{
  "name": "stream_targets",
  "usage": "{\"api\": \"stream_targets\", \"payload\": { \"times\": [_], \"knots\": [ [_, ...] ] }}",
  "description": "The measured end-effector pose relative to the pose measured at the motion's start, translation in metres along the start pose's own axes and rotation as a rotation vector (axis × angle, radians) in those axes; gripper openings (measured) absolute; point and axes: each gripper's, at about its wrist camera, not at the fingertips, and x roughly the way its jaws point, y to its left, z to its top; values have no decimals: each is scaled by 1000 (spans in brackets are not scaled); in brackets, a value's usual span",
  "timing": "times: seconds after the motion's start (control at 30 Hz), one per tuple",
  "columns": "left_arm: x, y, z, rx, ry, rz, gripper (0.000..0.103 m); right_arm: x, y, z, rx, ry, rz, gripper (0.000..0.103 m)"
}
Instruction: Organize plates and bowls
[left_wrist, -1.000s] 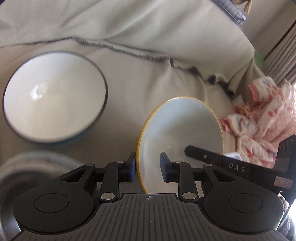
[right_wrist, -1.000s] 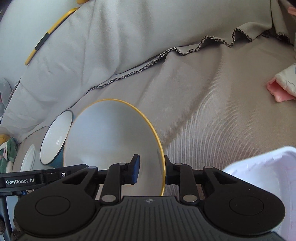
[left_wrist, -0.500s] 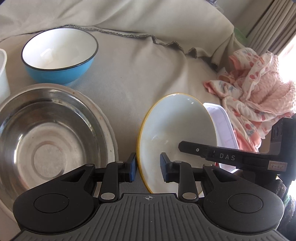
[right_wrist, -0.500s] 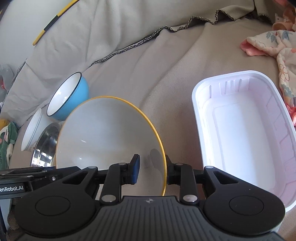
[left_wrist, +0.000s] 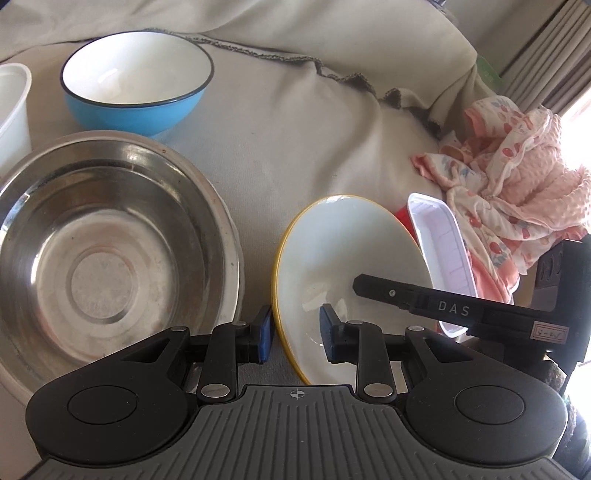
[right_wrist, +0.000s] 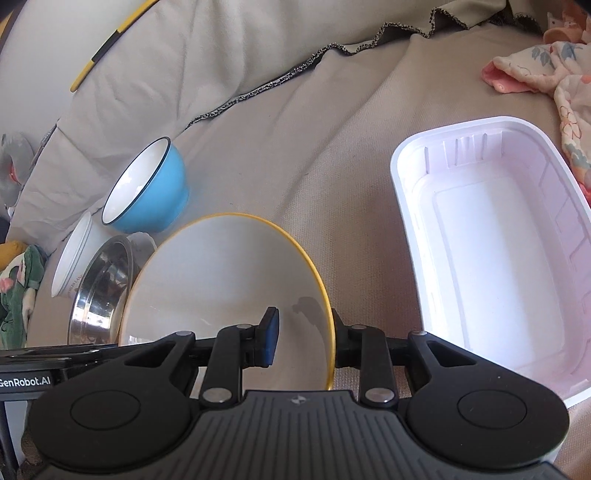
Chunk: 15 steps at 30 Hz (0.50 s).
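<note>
You have carried the yellow-rimmed bowl (left_wrist: 343, 266), pinched on each side by your left gripper (left_wrist: 297, 334) and right gripper (right_wrist: 304, 341), along to just beside the steel bowl (left_wrist: 110, 236), so stacking looks next.

Yellow-rimmed bowl (left_wrist: 332, 258): glossy, smooth, enamel-looking w/ soft reflections. Left of it, steel basin (left_wrist: 110, 236): bare metal, shiny but scuffed, dull patches in the bottom. Behind the basin, blue bowl (left_wrist: 136, 99): glossy enamel look, white inside. Right of the yellow-rimmed bowl, white tray (right_wrist: 491, 236): thin moulded plastic, semi-matt, ribbed walls. Beyond the tray, pink cloth (left_wrist: 517, 177): soft, nubbly. Beige cover (left_wrist: 295, 140) under everything: matt woven fabric, frayed hem.
</note>
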Motion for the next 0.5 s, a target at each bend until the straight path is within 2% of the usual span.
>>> {"api": "stream_targets", "payload": {
  "times": [0.17, 0.5],
  "knots": [
    [1, -1, 3, 8, -10, -13, 31, -3, -5, -1, 36, 7, 24, 28],
    [1, 0, 7, 17, -43, -15, 31, -6, 3, -10, -17, -13, -3, 28]
  ]
}}
